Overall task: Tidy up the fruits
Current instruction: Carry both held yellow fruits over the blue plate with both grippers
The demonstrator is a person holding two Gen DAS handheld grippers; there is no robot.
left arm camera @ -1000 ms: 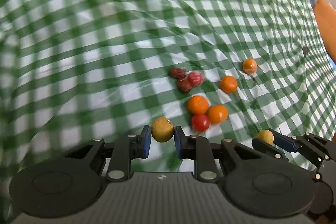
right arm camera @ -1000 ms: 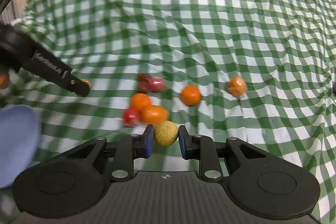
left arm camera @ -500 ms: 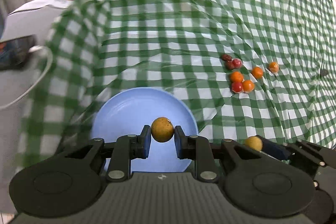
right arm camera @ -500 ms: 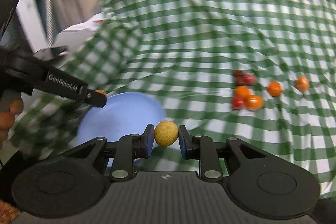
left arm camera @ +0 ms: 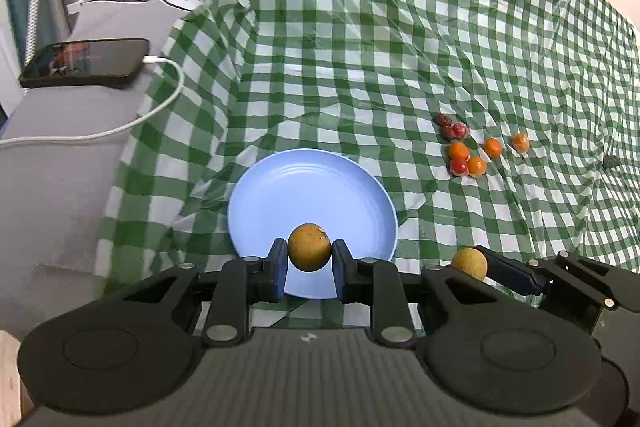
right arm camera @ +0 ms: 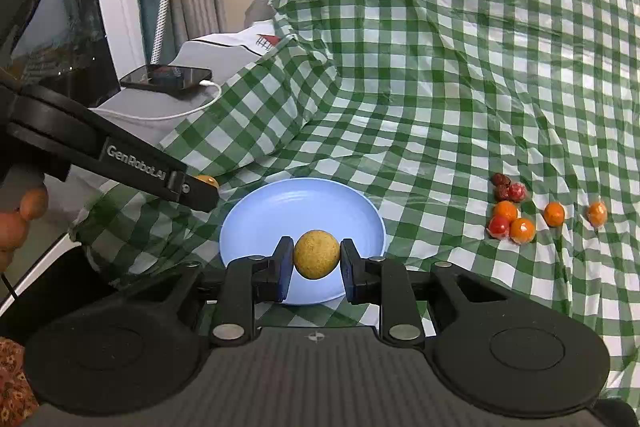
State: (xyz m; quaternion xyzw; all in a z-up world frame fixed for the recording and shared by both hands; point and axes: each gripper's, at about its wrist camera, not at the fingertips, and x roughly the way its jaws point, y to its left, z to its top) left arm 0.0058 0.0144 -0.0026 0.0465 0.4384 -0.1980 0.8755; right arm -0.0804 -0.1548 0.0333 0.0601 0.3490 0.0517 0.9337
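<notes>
You have carried both grippers away from the fruit cluster and over to the blue plate [left arm camera: 280, 195], which a second ago was not in the left wrist view at all and now fills the middle of both views. Your left gripper [left arm camera: 309, 265] is clamped on a brownish-yellow round fruit [left arm camera: 309, 247], and your right gripper [right arm camera: 316, 267] is clamped on a paler yellow round fruit [right arm camera: 316, 254]; each fruit sits squarely between its blue pads and hangs above the near part of the plate. In the left wrist view the right gripper's fruit shows off to the right, just beside the plate's rim rather than over it. That puts you, I judge, at the drop-off step: lowering and letting go is what remains for these two. The plate itself is empty, nothing resting in it yet. The other fruits [left arm camera: 468, 151], orange, red and dark red ones, lie together on the green checked cloth [left arm camera: 380, 47] well apart from the plate, to its right. A phone [left arm camera: 86, 62] on a white cable lies on the grey surface at the left, clear of your work.
</notes>
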